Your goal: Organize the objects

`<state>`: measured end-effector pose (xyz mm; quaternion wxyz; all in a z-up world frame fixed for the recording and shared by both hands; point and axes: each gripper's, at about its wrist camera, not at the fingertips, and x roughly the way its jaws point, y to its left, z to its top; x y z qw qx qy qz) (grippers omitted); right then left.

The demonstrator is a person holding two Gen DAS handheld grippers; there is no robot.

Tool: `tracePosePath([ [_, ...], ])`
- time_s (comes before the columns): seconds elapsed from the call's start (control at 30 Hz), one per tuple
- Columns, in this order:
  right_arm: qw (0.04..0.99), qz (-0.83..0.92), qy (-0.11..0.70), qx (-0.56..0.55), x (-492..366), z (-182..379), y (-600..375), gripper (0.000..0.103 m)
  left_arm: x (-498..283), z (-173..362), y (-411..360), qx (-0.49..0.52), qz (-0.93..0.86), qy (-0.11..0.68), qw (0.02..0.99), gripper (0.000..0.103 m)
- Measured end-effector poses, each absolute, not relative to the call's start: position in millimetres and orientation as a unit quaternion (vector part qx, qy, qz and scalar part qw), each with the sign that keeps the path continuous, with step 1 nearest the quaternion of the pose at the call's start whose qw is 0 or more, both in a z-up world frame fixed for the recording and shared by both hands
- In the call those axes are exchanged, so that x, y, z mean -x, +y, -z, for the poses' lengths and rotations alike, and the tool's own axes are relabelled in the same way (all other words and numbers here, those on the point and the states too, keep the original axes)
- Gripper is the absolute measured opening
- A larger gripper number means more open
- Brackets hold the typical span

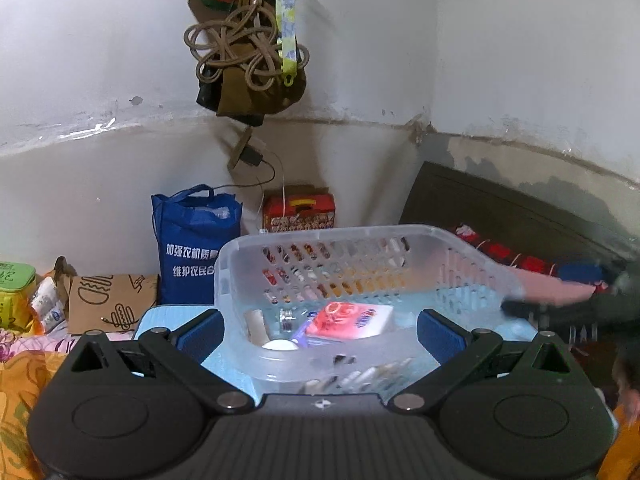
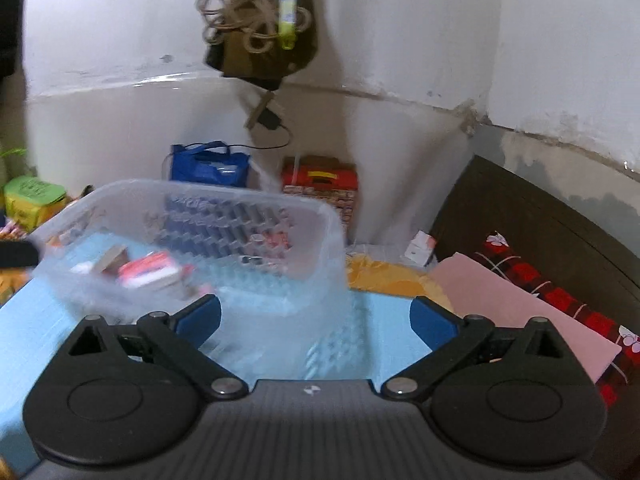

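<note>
A clear plastic basket (image 1: 460,254) stands on a light blue table (image 1: 160,314). Inside lie a red and white packet (image 1: 348,320), a white round object (image 1: 280,345) and other small items. My left gripper (image 1: 320,334) is open, its blue pads on either side of the basket's near rim. In the right wrist view the basket (image 2: 324,216) is blurred, ahead and to the left, with the red packet (image 2: 148,274) inside. My right gripper (image 2: 316,316) is open and empty at the basket's near right corner. The other gripper shows as a dark blur (image 1: 560,308).
A blue tote bag (image 1: 196,244), a red printed box (image 1: 300,210) and a brown paper bag (image 1: 108,300) stand behind the table by the wall. Cords and a bag (image 1: 248,60) hang above. A pink sheet (image 2: 520,308) and red checked bedding (image 2: 568,300) lie right.
</note>
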<state>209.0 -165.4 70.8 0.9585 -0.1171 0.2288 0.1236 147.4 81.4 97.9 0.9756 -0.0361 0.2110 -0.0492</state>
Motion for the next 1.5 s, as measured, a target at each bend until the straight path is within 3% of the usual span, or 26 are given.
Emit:
tracePosePath([
  [0.53, 0.949, -0.167, 0.268, 0.018, -197.0, -66.8, -174.8, 0.103, -148.2, -100.0, 68.3, 0.046, 0.024, 0.251, 0.967, 0.103],
  [1.5, 0.946, -0.179, 0.267, 0.024, -186.4, -71.4, -164.5, 0.103, -136.9, -103.7, 66.8, 0.022, 0.001, 0.25, 0.968, 0.103],
])
